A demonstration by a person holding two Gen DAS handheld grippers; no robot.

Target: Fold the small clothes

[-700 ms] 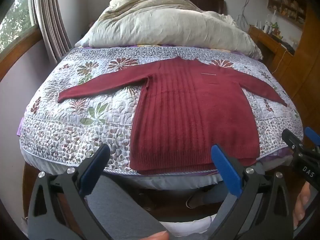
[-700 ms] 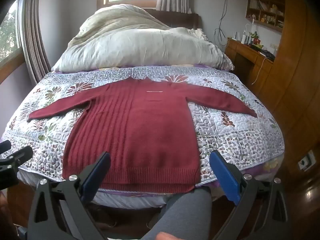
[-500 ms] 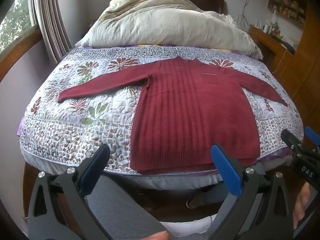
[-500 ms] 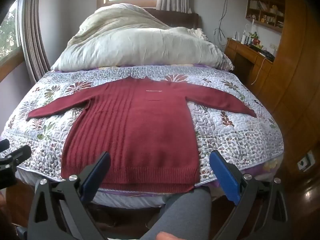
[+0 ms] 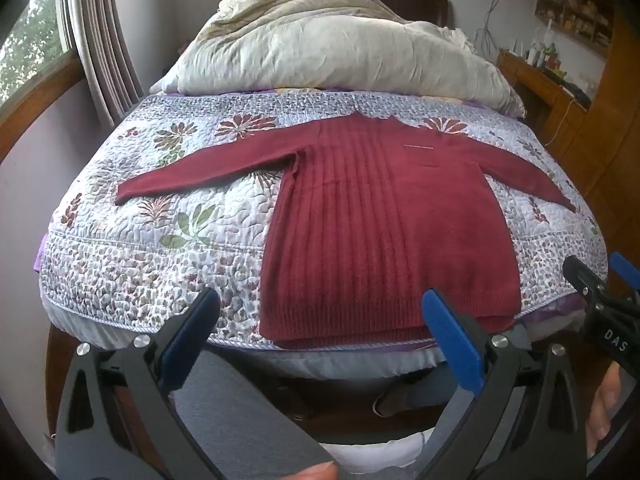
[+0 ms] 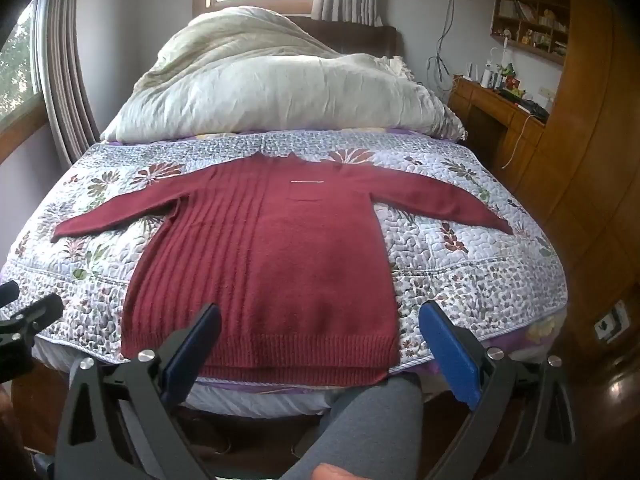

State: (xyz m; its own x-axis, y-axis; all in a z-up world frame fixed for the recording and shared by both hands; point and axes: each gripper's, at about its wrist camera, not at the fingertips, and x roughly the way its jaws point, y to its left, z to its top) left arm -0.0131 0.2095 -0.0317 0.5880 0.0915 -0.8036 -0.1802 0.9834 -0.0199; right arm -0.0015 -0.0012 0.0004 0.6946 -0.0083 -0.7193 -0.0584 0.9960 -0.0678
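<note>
No fold has been made yet, as far as can be judged. The sweater (image 5: 384,224) is laid flat on the bed (image 5: 160,240) in the middle of the frame, hem toward the lower edge, collar toward the duvet (image 5: 320,40) at the top. Both sleeves are spread outward, one to the left (image 5: 200,172), one to the right (image 5: 528,176). The left gripper (image 5: 320,328) is held back from the bed, below the hem, its fingers (image 5: 188,336) wide apart and empty. The right gripper (image 6: 320,336) is likewise held before the hem, spread wide, nothing grasped. The whole task is left: sleeves to be brought in, body to be doubled over.
</note>
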